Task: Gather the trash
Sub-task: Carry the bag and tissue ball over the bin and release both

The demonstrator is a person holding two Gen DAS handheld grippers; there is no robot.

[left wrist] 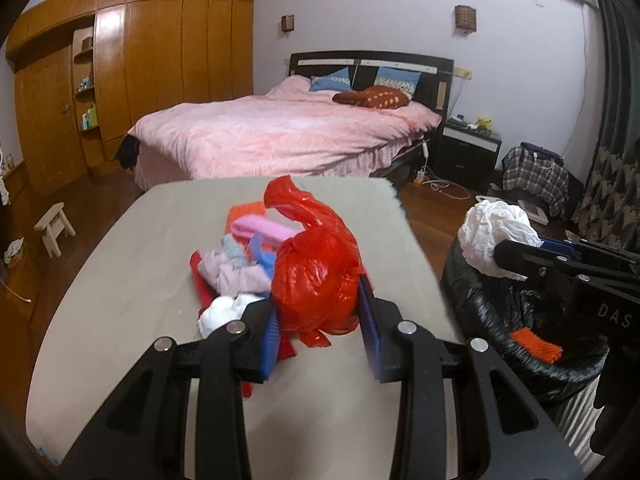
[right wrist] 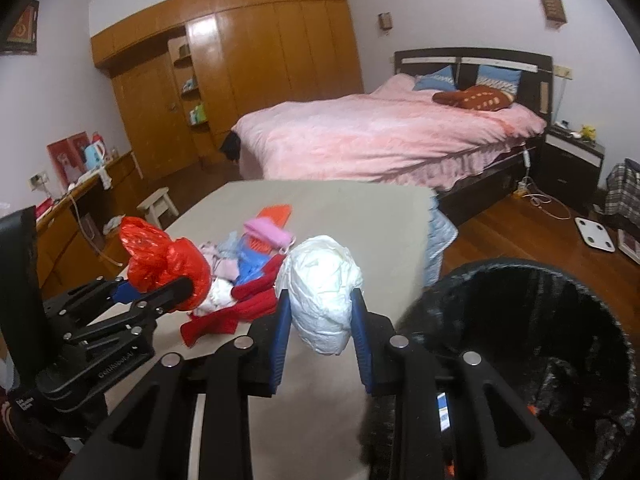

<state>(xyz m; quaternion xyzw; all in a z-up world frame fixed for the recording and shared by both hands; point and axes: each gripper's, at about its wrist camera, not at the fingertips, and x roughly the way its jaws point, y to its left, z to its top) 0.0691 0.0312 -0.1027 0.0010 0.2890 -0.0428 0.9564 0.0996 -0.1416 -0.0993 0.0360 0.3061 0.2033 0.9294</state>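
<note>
Trash is held in both grippers above the tabletop (left wrist: 120, 248): left gripper (left wrist: 320, 312) jaws clamped on a red plastic bag (left wrist: 316, 276), right gripper (right wrist: 320, 320) jaws clamped on a crumpled white bag (right wrist: 322, 296), probably near the black bin (right wrist: 560, 340); thin plastic could slip and fall outside the bin

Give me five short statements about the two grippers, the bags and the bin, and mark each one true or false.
1. The left gripper is shut on the red plastic bag. True.
2. The right gripper is empty. False: it is shut on the white crumpled bag.
3. The bin has a black liner. True.
4. The bin is empty. False: an orange item lies inside.
5. The cloth pile is on the floor. False: it lies on the table.
</note>
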